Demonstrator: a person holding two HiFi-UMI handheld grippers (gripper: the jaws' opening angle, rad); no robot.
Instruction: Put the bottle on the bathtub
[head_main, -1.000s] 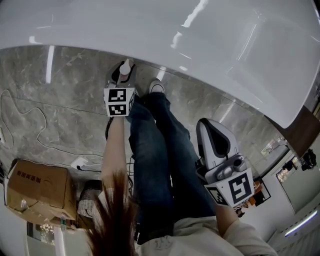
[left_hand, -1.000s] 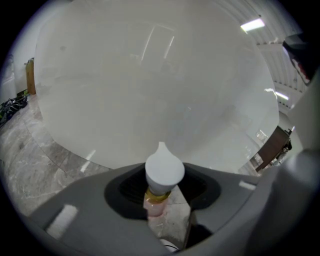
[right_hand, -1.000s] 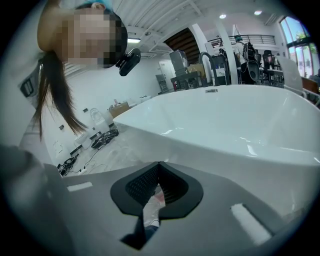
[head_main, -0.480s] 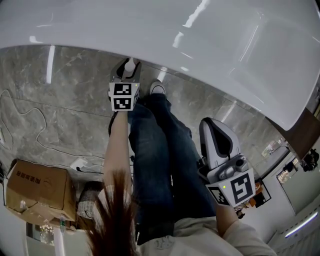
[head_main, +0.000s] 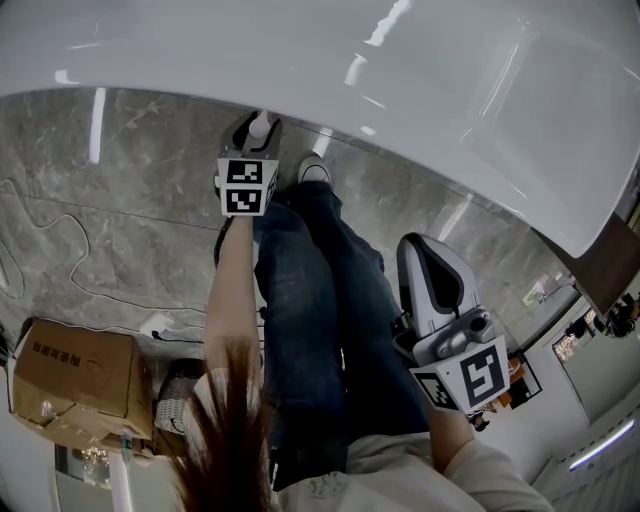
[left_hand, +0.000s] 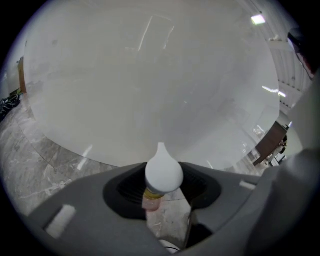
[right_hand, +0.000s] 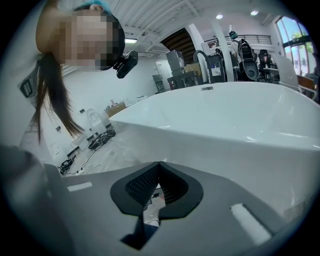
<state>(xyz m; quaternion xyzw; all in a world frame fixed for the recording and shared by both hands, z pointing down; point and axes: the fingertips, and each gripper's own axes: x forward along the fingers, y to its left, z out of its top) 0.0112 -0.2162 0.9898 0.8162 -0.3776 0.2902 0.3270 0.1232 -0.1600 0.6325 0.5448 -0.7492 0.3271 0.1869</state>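
A small bottle with a white teardrop cap (head_main: 260, 124) stands on the marble floor close to the white bathtub (head_main: 400, 70). My left gripper (head_main: 254, 138) points down over it. In the left gripper view the cap (left_hand: 163, 172) and pinkish neck sit between the two dark pads (left_hand: 127, 187), and the jaws have just been opening; they stand apart around the bottle without pressing on it. The tub wall (left_hand: 150, 90) fills that view behind. My right gripper (head_main: 425, 262) hangs by the person's right leg, its jaws (right_hand: 159, 165) shut on nothing, with the tub rim (right_hand: 225, 120) ahead.
The person's jeans-clad legs (head_main: 320, 300) and a white shoe (head_main: 313, 173) stand just right of the bottle. A cardboard box (head_main: 75, 385) sits at the lower left. A thin cable (head_main: 60, 270) snakes over the grey marble floor (head_main: 120, 200).
My left gripper has moved toward the tub and down over the bottle, so the bottle's pink body is now hidden and only the cap shows. The right gripper has stayed put.
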